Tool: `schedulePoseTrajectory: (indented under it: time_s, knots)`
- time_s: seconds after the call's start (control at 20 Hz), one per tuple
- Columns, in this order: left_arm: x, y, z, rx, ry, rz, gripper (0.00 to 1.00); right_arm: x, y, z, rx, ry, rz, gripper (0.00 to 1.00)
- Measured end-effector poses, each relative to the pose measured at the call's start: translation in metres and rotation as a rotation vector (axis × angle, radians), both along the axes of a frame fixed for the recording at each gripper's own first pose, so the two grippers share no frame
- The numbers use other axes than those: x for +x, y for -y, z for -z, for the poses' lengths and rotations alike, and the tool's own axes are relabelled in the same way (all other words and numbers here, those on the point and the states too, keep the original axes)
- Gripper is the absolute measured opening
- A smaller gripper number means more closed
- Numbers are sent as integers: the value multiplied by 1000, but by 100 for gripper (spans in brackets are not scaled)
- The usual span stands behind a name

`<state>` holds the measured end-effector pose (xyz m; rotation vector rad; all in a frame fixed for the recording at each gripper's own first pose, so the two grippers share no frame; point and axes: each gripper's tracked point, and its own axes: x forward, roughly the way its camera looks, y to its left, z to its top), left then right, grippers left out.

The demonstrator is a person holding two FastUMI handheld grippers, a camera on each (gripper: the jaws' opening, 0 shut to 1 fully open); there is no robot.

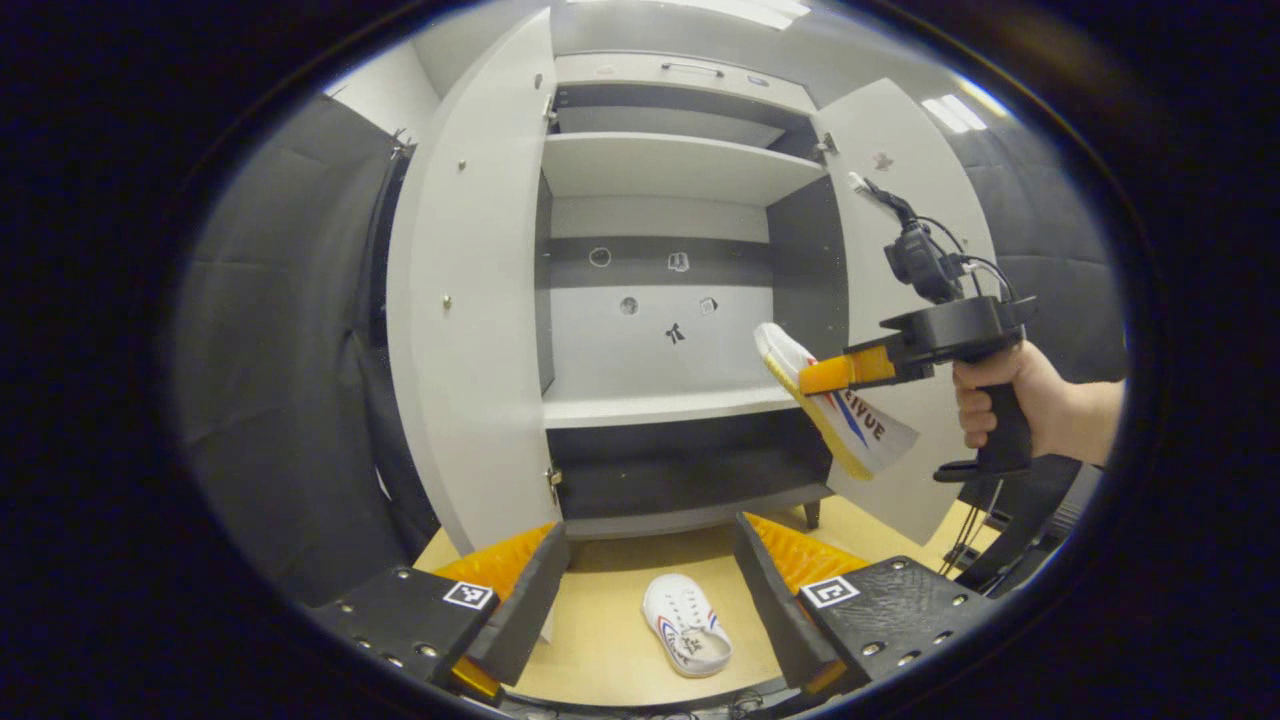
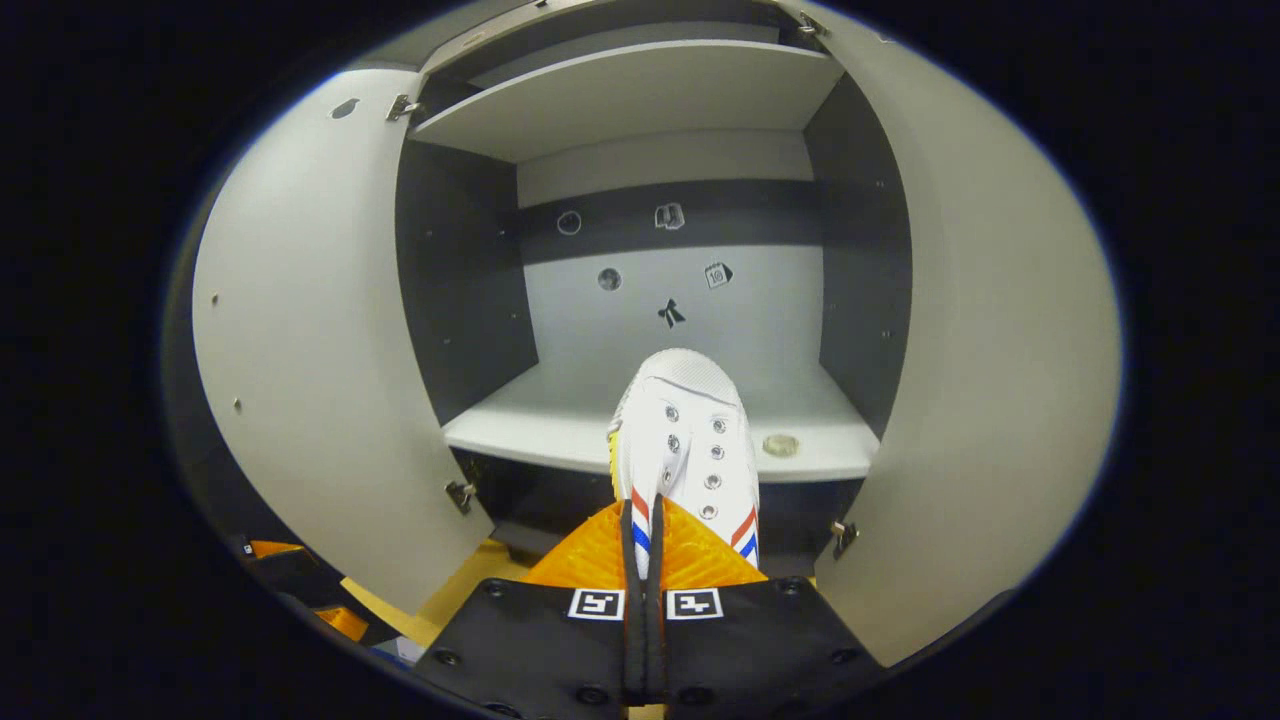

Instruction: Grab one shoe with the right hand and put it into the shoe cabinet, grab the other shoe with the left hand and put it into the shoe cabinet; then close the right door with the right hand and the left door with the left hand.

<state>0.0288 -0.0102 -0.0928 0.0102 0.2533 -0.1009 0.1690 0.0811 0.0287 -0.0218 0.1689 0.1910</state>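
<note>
one shoe in the air, one shoe on the worktop

the right claw (image 2: 640, 560) is clenched on a white shoe (image 2: 685, 440). both its fingers press close together on the shoe's side near the heel. the shoe's toe points into the shoe cabinet (image 2: 660, 420), just over the front edge of the middle shelf (image 2: 540, 425). in the left gripper view, a hand (image 1: 1000, 395) holds the right claw up in front of the open right door (image 1: 905, 250), and the shoe tilts with its yellow sole showing.

the left claw (image 1: 650, 590) is wide open and holds nothing. the other shoe (image 1: 687, 625) lies on the worktop (image 1: 600, 640) between its two fingers, not touching them, in front of the cabinet. the left door (image 1: 470, 300) stands open too.
</note>
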Motion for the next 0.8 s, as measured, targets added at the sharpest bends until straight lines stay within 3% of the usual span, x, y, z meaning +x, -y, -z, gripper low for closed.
schedulePoseTrajectory:
  time_s: [0.4, 0.75, 0.8]
  knots:
    - [52, 11, -8, -42, 1, -2, 95, 108, 16, -74, 20, 147, 56, 1]
    - [69, 8, -7, -29, -23, -67, 95, 183, 46, -76, 61, 133, 137, 1]
    - [72, 6, -6, -36, -24, -82, 100, 191, 47, -73, 63, 123, 140, 1]
